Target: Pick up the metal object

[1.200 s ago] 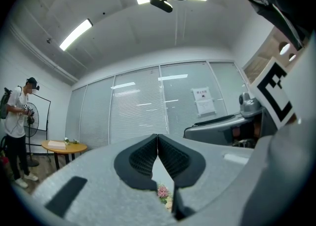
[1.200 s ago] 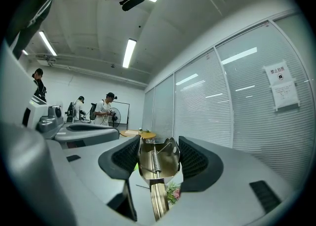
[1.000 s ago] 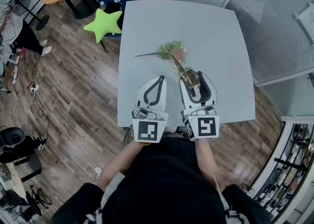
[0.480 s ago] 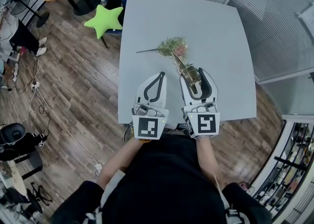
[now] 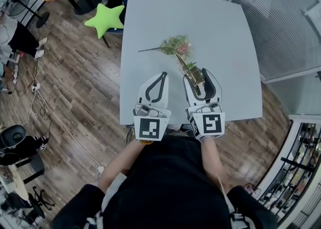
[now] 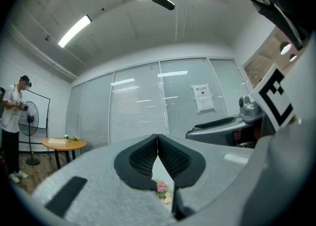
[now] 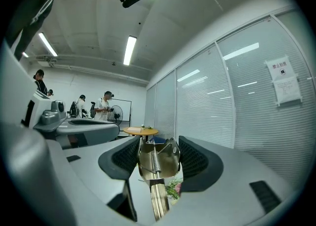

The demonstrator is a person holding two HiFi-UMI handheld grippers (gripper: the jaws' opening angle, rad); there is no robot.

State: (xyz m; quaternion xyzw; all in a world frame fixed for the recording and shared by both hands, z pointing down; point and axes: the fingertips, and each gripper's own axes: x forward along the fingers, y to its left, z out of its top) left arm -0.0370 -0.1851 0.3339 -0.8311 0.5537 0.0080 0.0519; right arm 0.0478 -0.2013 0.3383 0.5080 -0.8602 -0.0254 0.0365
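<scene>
Right gripper (image 5: 198,76) clamps metal object (image 5: 186,70), its far end reaching flowers (image 5: 176,46) on table (image 5: 225,27). Left gripper (image 5: 163,75) pinched closed, empty, near flowers.

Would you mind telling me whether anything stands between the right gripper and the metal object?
Nothing visible does: the right gripper has its jaws closed on the metal object at its spring end. The flower sprig lies on the table past its far tip, not between them.
</scene>
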